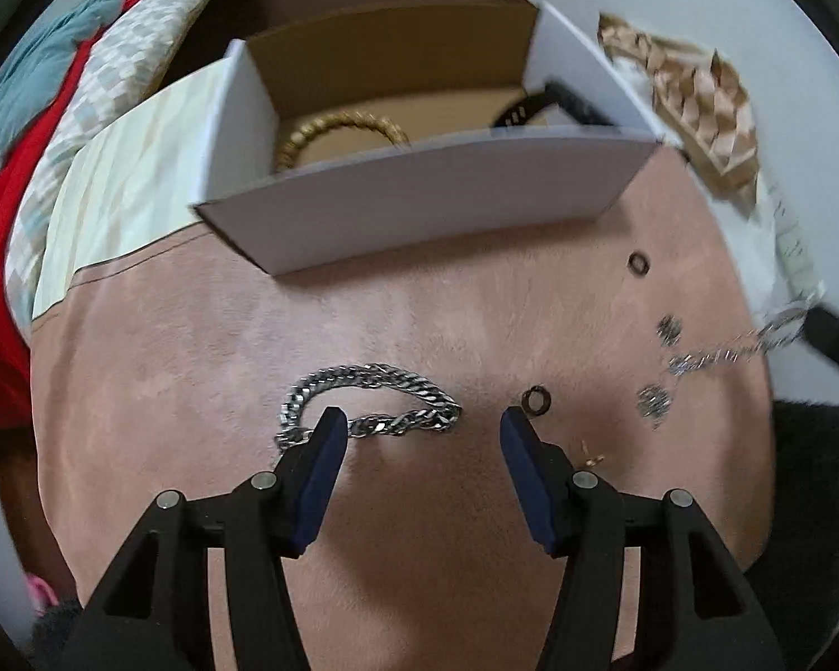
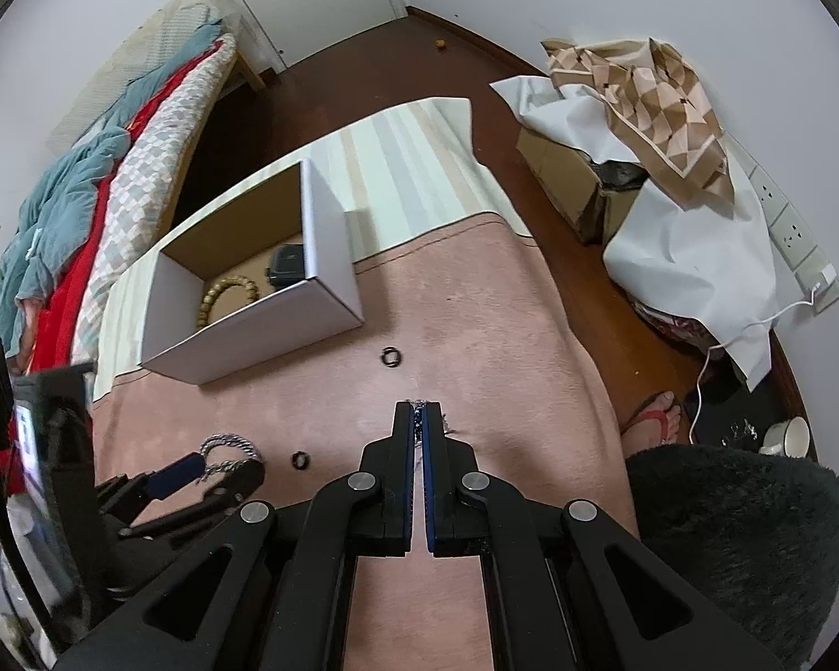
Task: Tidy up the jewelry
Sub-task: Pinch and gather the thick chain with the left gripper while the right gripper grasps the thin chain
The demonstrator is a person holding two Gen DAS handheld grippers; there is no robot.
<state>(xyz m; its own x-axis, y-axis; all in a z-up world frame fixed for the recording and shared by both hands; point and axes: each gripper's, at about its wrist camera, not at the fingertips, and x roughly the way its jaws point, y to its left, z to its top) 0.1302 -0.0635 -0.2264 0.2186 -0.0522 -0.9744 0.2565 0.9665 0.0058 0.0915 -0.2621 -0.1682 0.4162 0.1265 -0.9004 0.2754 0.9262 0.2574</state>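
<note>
Bedroom, pink blanket [image 1: 419,503] as work surface. Left gripper [image 1: 419,425] wide open over curb-chain bracelet [image 1: 363,397], one finger already on the links: risk of dragging it. Right gripper [image 2: 419,419] clamped on thin chain [image 1: 721,355], dangling, could snag or slip before white box [image 2: 263,330]

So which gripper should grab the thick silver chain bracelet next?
Left. The left gripper is open, its fingers flanking the thick silver chain bracelet. The right gripper is shut on a thin chain.
</note>
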